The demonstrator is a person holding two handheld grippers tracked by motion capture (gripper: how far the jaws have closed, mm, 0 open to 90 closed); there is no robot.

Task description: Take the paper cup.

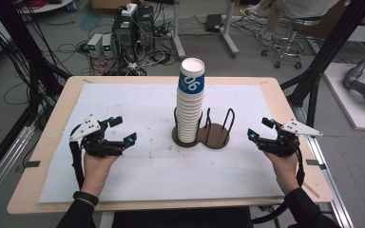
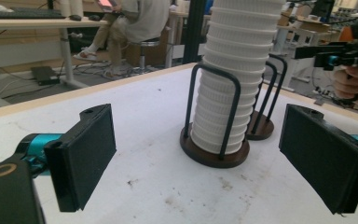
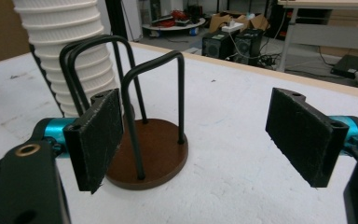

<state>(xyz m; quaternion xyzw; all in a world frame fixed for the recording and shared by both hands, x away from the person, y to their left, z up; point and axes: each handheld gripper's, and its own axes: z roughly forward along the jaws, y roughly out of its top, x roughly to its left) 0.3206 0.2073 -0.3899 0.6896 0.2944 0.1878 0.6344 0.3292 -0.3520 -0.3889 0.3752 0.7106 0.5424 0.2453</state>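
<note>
A tall stack of white paper cups (image 1: 190, 102) stands upright in the left ring of a dark two-ring cup holder (image 1: 201, 135) at the middle of the desk (image 1: 52, 118), its right ring bare, and nothing lies between it and either hand. The left tool (image 1: 126, 129) and right tool (image 1: 257, 128) hover well apart on either side of the holder, both with jaws spread wide and holding nothing. A white mat (image 1: 138, 171) covers the wooden desk; beyond are computers (image 1: 132, 28), cables and a stool (image 1: 290, 42).
</note>
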